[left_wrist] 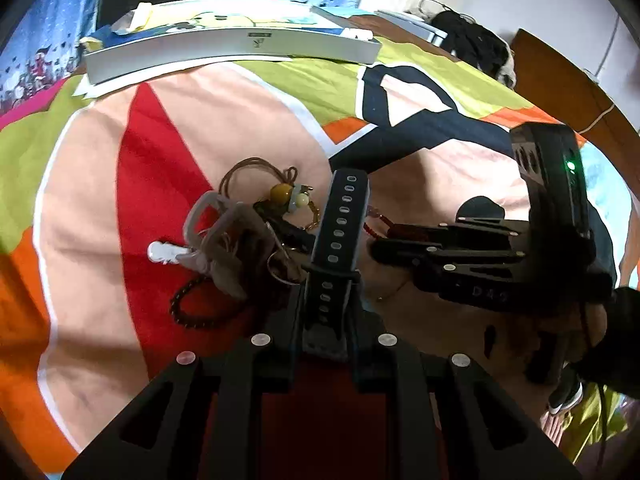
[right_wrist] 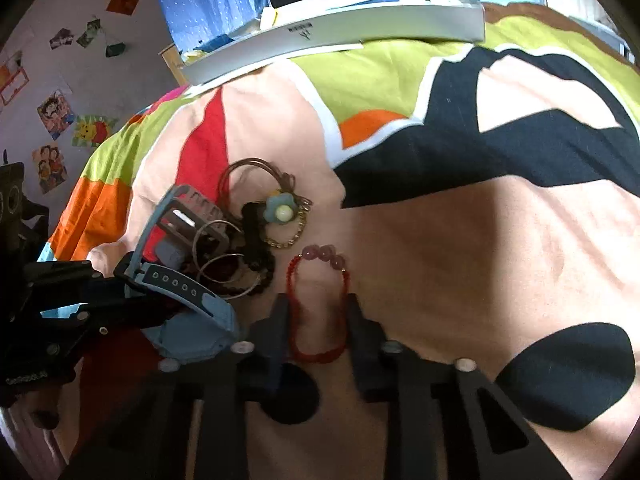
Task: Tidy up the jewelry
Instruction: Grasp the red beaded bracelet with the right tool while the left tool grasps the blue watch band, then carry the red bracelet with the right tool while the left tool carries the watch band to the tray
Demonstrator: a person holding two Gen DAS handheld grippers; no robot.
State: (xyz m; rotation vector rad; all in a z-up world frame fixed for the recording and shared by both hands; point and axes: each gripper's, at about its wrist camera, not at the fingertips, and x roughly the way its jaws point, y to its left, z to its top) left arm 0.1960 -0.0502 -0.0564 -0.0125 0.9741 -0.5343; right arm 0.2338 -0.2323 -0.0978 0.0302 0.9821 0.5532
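Clamping the blue watch (right_wrist: pixel 188 312) in my left gripper (left_wrist: pixel 328 300) beside the jewelry pile (right_wrist: pixel 248 236) on the bed (right_wrist: pixel 460 240), I straddle the red bead bracelet (right_wrist: pixel 318 304) with my right gripper (right_wrist: pixel 316 320) spread apart; closing comes next.

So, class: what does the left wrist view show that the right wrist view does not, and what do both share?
Only the left wrist view: a white clip beside the pile and the right gripper seen from outside. Only the right wrist view: wall pictures and the whole red bead bracelet lying between open fingers. Both: the watch strap clamped in the left gripper, the jewelry pile and the white box.
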